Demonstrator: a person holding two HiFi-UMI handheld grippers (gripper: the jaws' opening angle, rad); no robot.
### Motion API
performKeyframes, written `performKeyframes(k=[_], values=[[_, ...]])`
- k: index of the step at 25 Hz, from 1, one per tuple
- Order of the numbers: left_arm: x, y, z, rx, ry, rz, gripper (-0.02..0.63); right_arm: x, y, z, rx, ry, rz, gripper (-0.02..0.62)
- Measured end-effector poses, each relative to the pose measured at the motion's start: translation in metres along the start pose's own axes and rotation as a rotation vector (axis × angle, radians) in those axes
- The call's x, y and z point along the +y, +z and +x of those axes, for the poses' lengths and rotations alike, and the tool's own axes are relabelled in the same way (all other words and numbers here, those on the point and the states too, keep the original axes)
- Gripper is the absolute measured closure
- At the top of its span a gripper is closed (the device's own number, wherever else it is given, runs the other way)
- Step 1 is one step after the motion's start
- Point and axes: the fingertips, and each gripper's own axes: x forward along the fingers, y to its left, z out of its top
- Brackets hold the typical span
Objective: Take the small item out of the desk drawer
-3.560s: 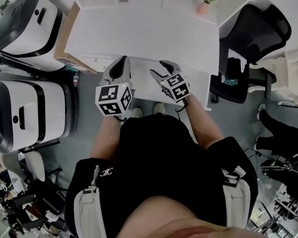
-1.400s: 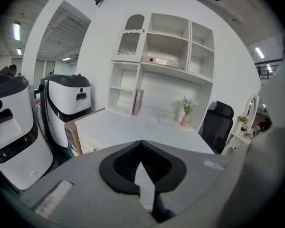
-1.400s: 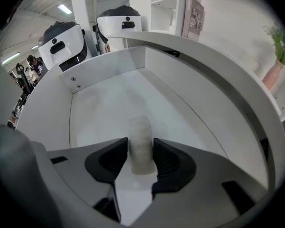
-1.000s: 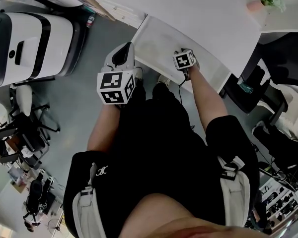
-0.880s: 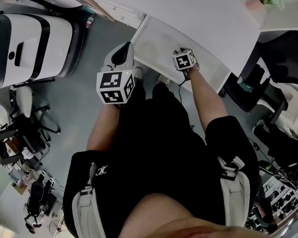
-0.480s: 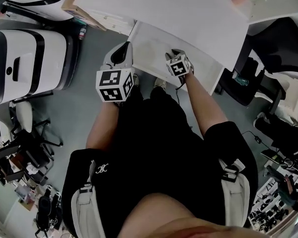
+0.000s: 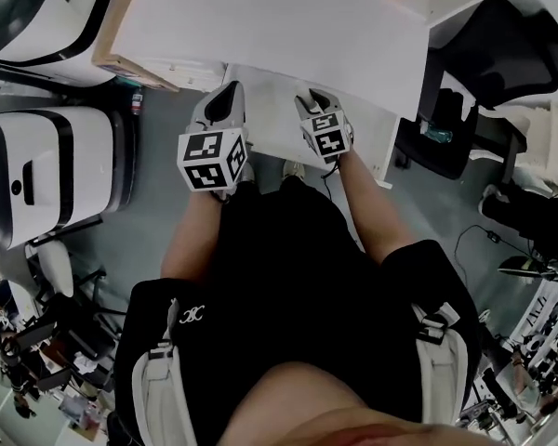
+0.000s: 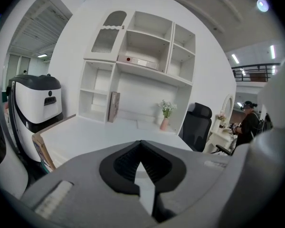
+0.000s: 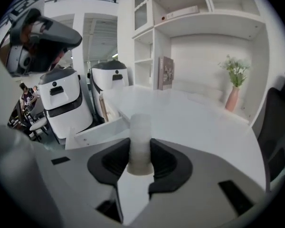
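Observation:
A small white cylinder (image 9: 140, 141) stands upright between the pads of my right gripper (image 9: 140, 164), which is shut on it. In the head view my right gripper (image 7: 309, 100) is raised over the open white drawer (image 7: 265, 124) at the desk's front edge. The drawer (image 9: 97, 131) lies below and to the left in the right gripper view. My left gripper (image 7: 225, 108) hovers at the drawer's left end. Its jaws (image 8: 141, 167) are shut with nothing between them, and it points over the white desk top (image 8: 92, 137).
Two white-and-black machines (image 7: 37, 179) stand left of the desk, by a cardboard box (image 7: 121, 59). A black office chair (image 7: 488, 45) is at the right. A pink vase with a plant (image 9: 233, 91) and a white shelf unit (image 8: 142, 56) are at the desk's back.
My right gripper has come up out of the drawer and nearer to the head camera, with the white cylinder in it. The left gripper has stayed by the drawer's left end.

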Motion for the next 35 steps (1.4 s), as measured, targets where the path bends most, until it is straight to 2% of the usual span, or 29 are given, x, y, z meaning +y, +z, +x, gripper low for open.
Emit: performKeyframes(k=[5,8,13,18,23,27,35], values=[[-0.018,0.019,0.016,-0.023,-0.05,0.038,0.591,-0.027,0.046,-0.044,-0.142,-0.114,0.049,0.471],[-0.036,0.034,0.024,-0.055,-0.068,0.116,0.591,-0.054,0.071,-0.079,-0.233,-0.213,0.112,0.471],[-0.071,0.048,0.037,-0.064,-0.185,0.068,0.591,-0.094,0.102,-0.147,-0.377,-0.381,0.178,0.471],[-0.106,0.061,0.04,-0.102,-0.29,0.097,0.591,-0.119,0.123,-0.213,-0.519,-0.533,0.217,0.471],[-0.134,0.075,0.039,-0.131,-0.348,0.126,0.591,-0.132,0.141,-0.271,-0.629,-0.66,0.224,0.471],[-0.148,0.092,0.034,-0.178,-0.362,0.132,0.591,-0.135,0.145,-0.304,-0.68,-0.708,0.236,0.472],[-0.163,0.102,0.031,-0.191,-0.391,0.153,0.591,-0.127,0.142,-0.33,-0.732,-0.707,0.277,0.471]])
